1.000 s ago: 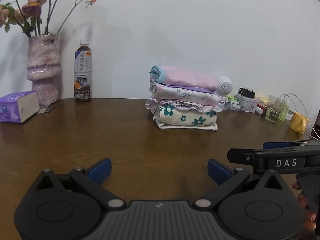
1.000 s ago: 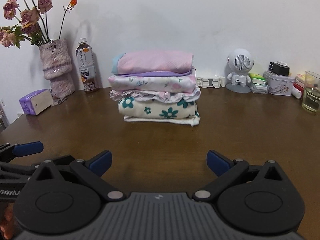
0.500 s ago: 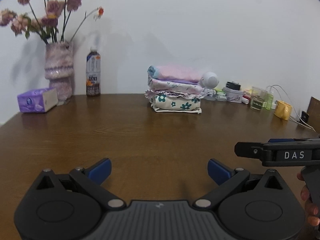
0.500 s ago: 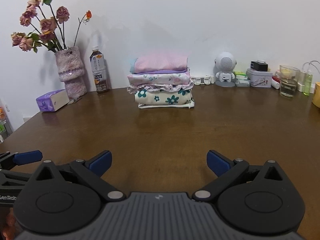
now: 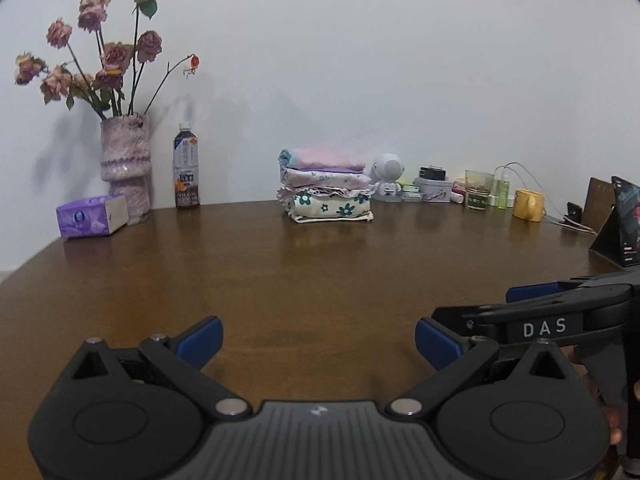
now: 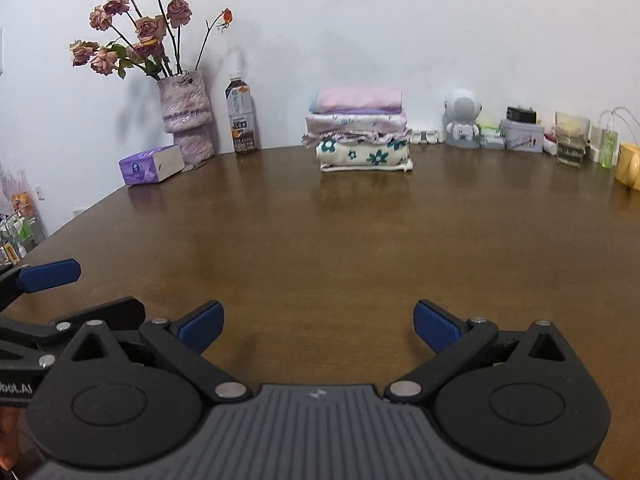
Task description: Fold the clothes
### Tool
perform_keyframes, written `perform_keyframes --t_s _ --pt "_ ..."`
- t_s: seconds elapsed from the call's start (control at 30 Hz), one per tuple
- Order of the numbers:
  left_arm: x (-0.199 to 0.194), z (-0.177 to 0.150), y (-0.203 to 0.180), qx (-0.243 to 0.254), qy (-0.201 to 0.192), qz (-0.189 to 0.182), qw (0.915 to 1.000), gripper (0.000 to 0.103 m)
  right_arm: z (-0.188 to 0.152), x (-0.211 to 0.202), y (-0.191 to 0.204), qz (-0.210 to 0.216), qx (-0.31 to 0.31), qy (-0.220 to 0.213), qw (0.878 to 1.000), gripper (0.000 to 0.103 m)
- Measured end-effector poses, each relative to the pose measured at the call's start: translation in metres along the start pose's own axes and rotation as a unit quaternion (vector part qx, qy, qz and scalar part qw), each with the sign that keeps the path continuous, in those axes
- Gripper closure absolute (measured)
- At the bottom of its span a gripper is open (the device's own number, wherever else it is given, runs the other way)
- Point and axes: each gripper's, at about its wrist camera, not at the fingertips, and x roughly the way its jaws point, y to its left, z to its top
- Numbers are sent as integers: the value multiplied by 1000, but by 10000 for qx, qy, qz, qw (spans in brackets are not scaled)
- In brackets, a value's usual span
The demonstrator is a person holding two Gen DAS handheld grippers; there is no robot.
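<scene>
A stack of folded clothes [image 5: 326,188] [image 6: 360,136] stands at the far side of the brown table [image 5: 280,272], near the wall: pink on top, floral pieces under it. My left gripper [image 5: 318,340] is open over the near part of the table, with nothing between its blue fingertips. My right gripper [image 6: 318,328] is open too, also empty. Both hang far back from the stack. The right gripper's side shows in the left wrist view as a black bar marked DAS [image 5: 544,320]. The left gripper's blue fingertip [image 6: 50,274] shows in the right wrist view.
A vase of dried roses [image 5: 124,160], a drink bottle [image 5: 186,174] and a purple tissue box [image 5: 92,216] stand at the back left. A white speaker figure [image 5: 388,178], a tin, a glass [image 5: 478,190], a yellow mug [image 5: 528,204] and cables line the back right.
Both grippers have drawn back from the stack of clothes, which now looks smaller and farther. Both stay open and empty.
</scene>
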Motion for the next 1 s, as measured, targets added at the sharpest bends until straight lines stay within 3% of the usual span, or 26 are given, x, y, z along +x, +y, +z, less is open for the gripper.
perform_keyframes --t_s 0.27,0.6,1.0 --pt "-2 -11 6 -103 -44 45 9999 0 -14 -9 13 12 -87 -261 9996 0" --pt "-2 -16 10 -219 -130 24 9997 0 -19 -1 14 17 58 59 10000 0" --pt "-4 -17 14 -367 -228 9 9991 0 -23 -7 23 -203 -173 -81 9996 0"
